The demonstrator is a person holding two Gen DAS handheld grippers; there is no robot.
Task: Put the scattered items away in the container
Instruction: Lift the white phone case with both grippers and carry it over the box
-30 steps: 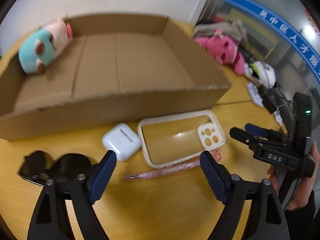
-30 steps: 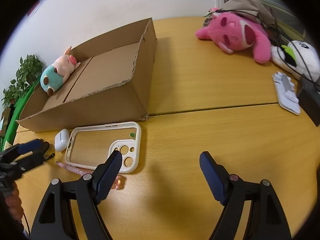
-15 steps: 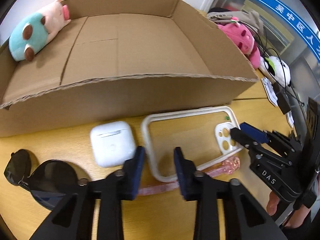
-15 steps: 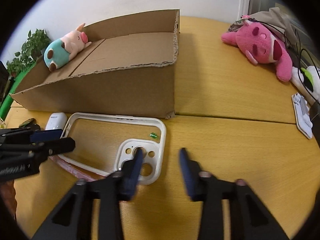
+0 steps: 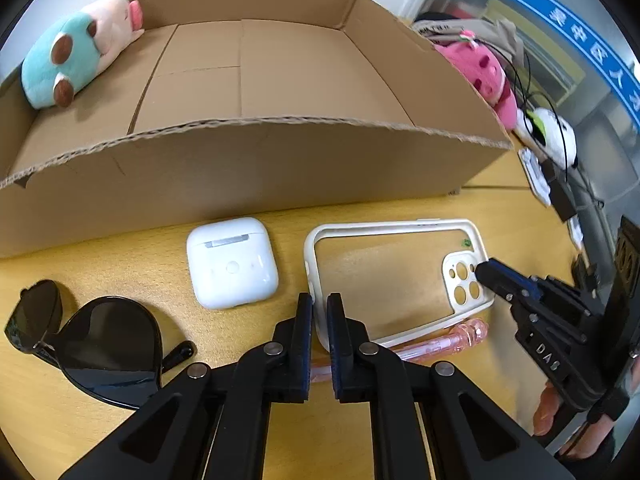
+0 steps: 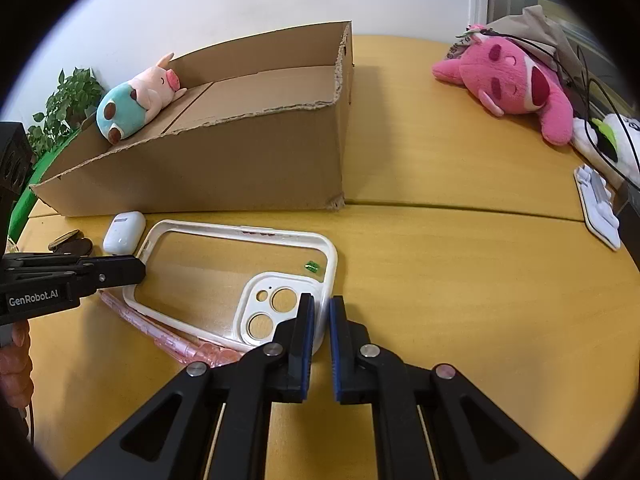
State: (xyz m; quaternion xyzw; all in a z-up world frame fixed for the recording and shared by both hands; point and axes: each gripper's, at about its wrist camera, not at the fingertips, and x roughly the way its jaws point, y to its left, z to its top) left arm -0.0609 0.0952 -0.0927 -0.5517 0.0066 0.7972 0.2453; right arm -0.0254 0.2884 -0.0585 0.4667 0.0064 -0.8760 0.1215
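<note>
Phone case (image 5: 394, 280) lying flat on the desk (image 6: 440, 280), just in front of the cardboard box (image 5: 256, 168), camera cutout end toward 3 o'clock in the left wrist view. Clear back, cream rim, looks feather-light and a bit bendy, probably slick on the flat panel, so best grabbed by the rim and not the back. Seems to be exactly the plan: left tongs (image 5: 319, 316) nearly closed with only a thin gap, straddling the rim at the case's 7 o'clock corner; right tongs (image 6: 320, 320) just as narrow, over the rim beside the camera cutout. Can't say for sure whether either one is truly pinching yet or just lined up. With a hold at both ends, probably no sagging in the middle on the lift.

Pink pen (image 5: 436, 342) tucked half under the case's near edge, touching it, so likely to roll or get dragged along when the case comes up. Thin and round, fiddly later.

White earbud case (image 5: 232, 262) just beside the phone case at 9 o'clock, smooth and rounded, probably slippery, squeeze across the flat faces. Sunglasses (image 5: 92, 340) further out at 8 o'clock, folded, lenses scratchable, better taken by the frame.

Box only holding a teal and pink plush (image 5: 76, 60) in its 10 o'clock corner, lots of room. Pink plush (image 6: 516, 84) well apart at 2 o'clock in the right wrist view.
</note>
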